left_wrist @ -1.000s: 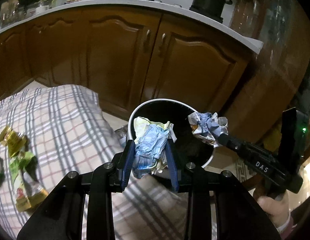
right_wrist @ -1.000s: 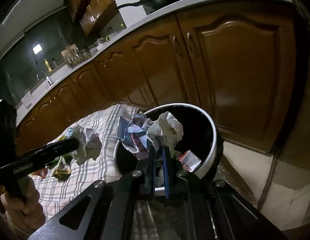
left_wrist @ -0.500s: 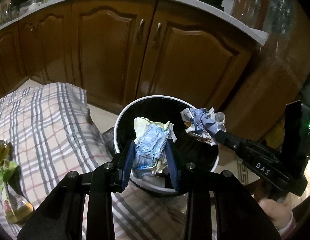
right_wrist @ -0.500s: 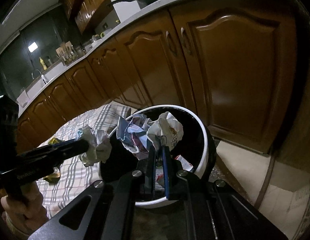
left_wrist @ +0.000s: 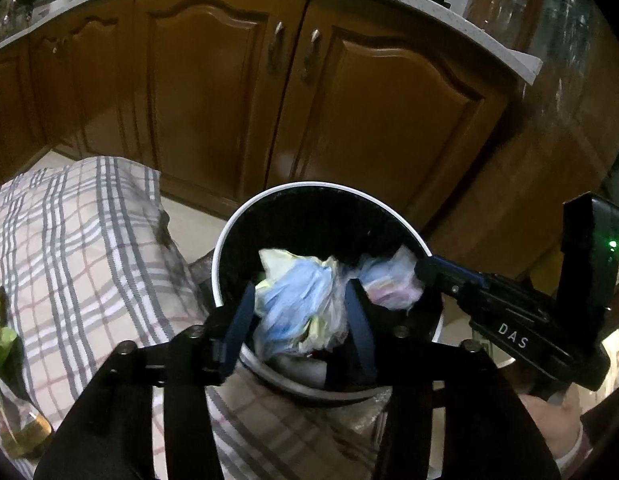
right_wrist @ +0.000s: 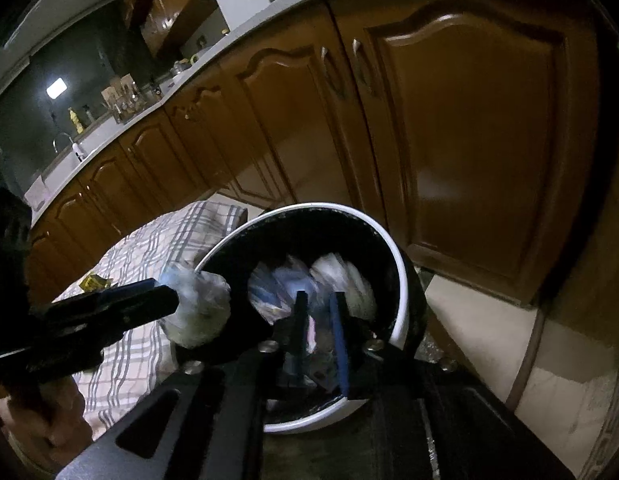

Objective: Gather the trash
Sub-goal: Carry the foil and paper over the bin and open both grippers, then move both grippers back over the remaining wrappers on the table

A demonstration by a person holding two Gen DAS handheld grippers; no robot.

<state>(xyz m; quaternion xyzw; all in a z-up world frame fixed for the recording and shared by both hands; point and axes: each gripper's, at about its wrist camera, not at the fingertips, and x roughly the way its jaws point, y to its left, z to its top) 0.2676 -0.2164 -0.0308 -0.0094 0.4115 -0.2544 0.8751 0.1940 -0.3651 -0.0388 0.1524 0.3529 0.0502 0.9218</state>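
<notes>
Both grippers are shown over the mouth of the bin [left_wrist: 225, 240], which stands on the floor just right of the checked cloth [left_wrist: 69, 240] and in front of the cabinets [left_wrist: 213, 92]. The left gripper [left_wrist: 299, 312] is clenched on a blue-and-yellow wad [left_wrist: 297, 300], held above the near-left part of the opening. The right gripper [right_wrist: 317, 320], its jaws only narrowly apart, grips a white-and-blue wad [right_wrist: 333, 280] over the bin's interior. Each wad lies directly above the liner, so release alone is judged sufficient. Neither wad shows a clear long axis. More wrappers [left_wrist: 5, 344] are left on the cloth's left edge.
</notes>
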